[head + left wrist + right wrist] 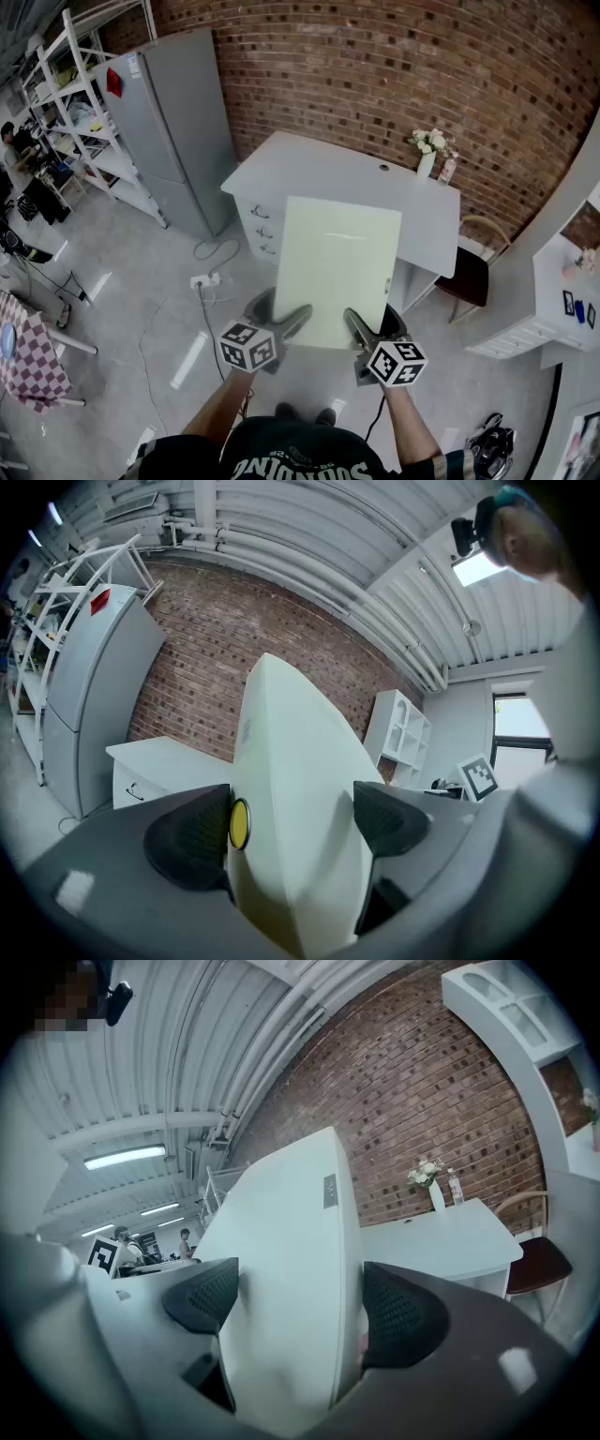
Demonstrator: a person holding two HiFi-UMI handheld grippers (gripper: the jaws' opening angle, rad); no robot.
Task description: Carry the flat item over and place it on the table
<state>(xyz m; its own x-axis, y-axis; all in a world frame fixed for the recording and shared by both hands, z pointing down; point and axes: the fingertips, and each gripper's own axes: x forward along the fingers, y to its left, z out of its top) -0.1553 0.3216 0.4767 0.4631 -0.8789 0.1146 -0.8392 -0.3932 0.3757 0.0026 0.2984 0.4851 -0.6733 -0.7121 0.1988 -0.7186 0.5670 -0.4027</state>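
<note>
Flat pale-green rectangular board is up in the air right now, held out in front of the person over the grey concrete floor. In the head view its far end overlaps the front edge of the table, and I can't tell whether it's actually over the tabletop. Behind everything there's a big red brick wall. To the left of that is a tall grey two-door fridge with a white metal shelving rack beside it. The white table with drawers sits against the brick wall, just right of the fridge. A chair with a dark seat and a curved wooden back is tucked in at the table's right end. Now the claws: the left gripper has the near-left part of the board pinched between its pads. The right gripper is clamped on the near-right part the same way. In both gripper views the board fills the gap, with the jaws standing wide on either side of it. Small stuff: a white power strip lies on the floor by the table. A little white vase of pale flowers stands at the table's back right corner, with a small bottle just beside it.
</note>
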